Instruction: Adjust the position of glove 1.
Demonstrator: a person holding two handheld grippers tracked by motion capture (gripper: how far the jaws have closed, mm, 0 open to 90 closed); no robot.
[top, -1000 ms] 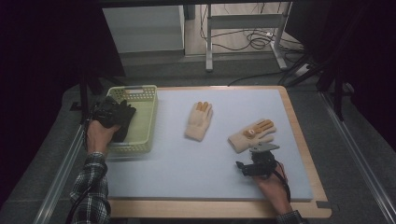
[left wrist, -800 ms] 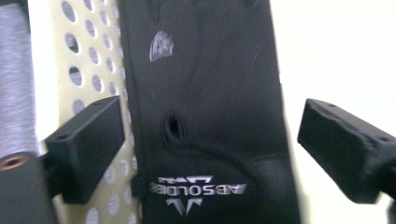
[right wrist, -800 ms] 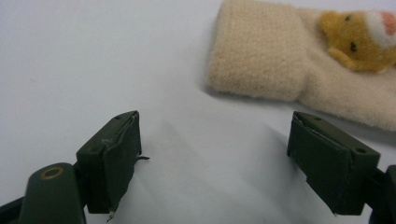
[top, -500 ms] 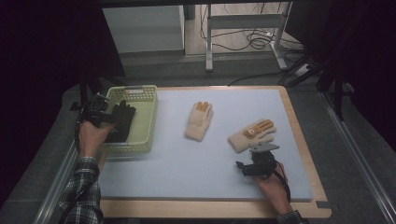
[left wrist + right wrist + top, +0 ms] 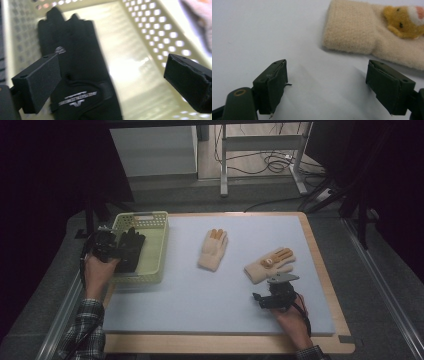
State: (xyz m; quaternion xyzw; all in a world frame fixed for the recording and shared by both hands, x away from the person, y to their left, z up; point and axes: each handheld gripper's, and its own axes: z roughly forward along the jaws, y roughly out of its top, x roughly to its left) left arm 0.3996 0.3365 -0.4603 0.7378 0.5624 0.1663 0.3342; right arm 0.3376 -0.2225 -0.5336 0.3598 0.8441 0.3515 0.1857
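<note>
1. Black glove (image 5: 80,75): in the left gripper view its cuff is cut off at 6 o'clock, its fingertips at 11 o'clock are blurred, and its printed logo is too smeared to read.
2. Basket (image 5: 160,30): motion blur softens the perforated wall; the rim runs out of the picture at 12 and 3 o'clock.
3. Cream glove (image 5: 362,35): in the right gripper view its fingers are cut off at 3 o'clock; the small animal figure (image 5: 404,21) on it is out of focus.
4. Left gripper (image 5: 111,245): in the high view it merges with the dark glove, so its fingers cannot be told apart.
</note>
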